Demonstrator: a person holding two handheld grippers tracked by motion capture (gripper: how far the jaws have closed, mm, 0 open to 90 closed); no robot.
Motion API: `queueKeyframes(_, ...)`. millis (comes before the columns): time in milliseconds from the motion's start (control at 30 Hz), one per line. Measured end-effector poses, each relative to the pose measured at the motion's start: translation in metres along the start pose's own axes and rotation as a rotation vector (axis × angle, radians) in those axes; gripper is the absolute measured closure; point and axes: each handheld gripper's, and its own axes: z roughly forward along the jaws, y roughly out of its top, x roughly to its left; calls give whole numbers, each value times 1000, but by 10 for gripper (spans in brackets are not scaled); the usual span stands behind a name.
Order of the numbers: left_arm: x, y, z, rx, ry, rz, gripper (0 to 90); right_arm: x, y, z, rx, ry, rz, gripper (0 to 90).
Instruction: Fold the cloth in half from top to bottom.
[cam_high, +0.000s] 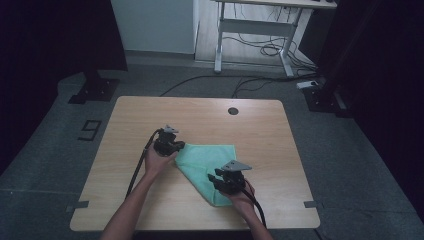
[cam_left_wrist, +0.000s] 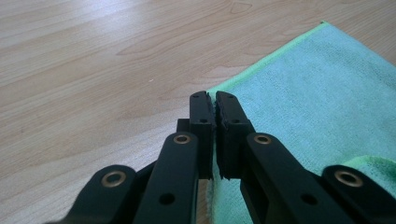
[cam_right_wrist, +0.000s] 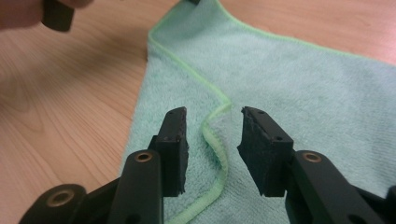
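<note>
The right hand-held gripper (cam_high: 220, 176) is nearest to the person, low on the right side of the bench (cam_high: 150, 120). A hand (cam_high: 240, 197) holds it from behind. Its two black jaws stand apart. In the right gripper view they hang just over the green cloth (cam_right_wrist: 299, 88), one on each side of a bent bit of the cloth's bright green edge (cam_right_wrist: 219, 140). The jaws are not pinching anything.

The cloth (cam_high: 207, 167) lies flat on the wooden bench, near the middle and a bit toward the person. One part of it is folded over, so it looks like it has a pointed end close to the right hand-held gripper. The cloth is soft and fuzzy, with a lighter green line sewn all round it.

The left hand-held gripper (cam_high: 181, 146) is a little farther away, at the left corner of the cloth. The other hand (cam_high: 157, 161) holds it. In the left gripper view its jaws are pressed together on the cloth's edge (cam_left_wrist: 215, 100), right at the corner, with a thin bit of green between them. The rest of the cloth (cam_left_wrist: 317, 93) spreads out to the right of those jaws, and bare wood is on the left.

Far back on the bench there is a small dark round hole (cam_high: 233, 111). Past the bench is a grey floor (cam_high: 60, 140) with black cables (cam_high: 260, 50) on it.
</note>
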Motion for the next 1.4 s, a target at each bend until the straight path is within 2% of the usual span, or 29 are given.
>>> queueKeyframes(200,1,0,0,3,-1,-2,861,5,-2,16,49,-33,-54,577)
queueKeyframes(267,1,0,0,3,-2,-3,861,6,-2,21,60,-59,-70,582)
queueKeyframes(367,1,0,0,2,-2,-4,861,4,-2,24,60,-61,-53,687)
queueKeyframes(467,3,0,-2,-2,-4,-9,862,1,-2,21,53,-33,-33,822)
queueKeyframes(533,3,0,-2,-2,-5,-8,862,1,-2,20,47,-26,-30,834)
queueKeyframes(567,3,1,-5,-8,-5,-10,862,3,-1,15,27,-3,-25,842)
queueKeyframes(600,3,1,-5,-8,-5,-10,862,3,-1,15,27,-3,-25,842)
queueKeyframes(633,3,1,-6,-11,-7,-10,863,7,0,9,2,25,-24,844)
queueKeyframes(667,3,2,-8,-18,-8,-14,863,7,0,9,2,25,-24,844)
queueKeyframes(733,4,3,-12,-29,-11,-19,862,12,1,2,-27,65,-11,844)
queueKeyframes(800,6,4,-16,-38,-7,-25,863,20,2,-4,-48,91,-18,844)
queueKeyframes(833,9,5,-21,-48,-2,-26,863,29,2,-7,-59,121,-28,844)
queueKeyframes(867,9,5,-21,-48,-2,-26,862,29,2,-7,-59,121,-28,844)
queueKeyframes(933,10,5,-25,-56,2,-28,863,37,3,-8,-64,153,-32,844)
queueKeyframes(967,12,6,-28,-61,6,-26,863,45,4,-8,-62,172,-53,843)
queueKeyframes(1000,12,6,-28,-61,6,-26,863,45,4,-8,-62,172,-53,843)
queueKeyframes(1167,13,10,-31,-65,-1,-20,862,63,7,-9,-72,198,-90,843)
queueKeyframes(1400,8,20,-30,-68,-11,-8,862,69,10,-9,-94,223,-88,843)
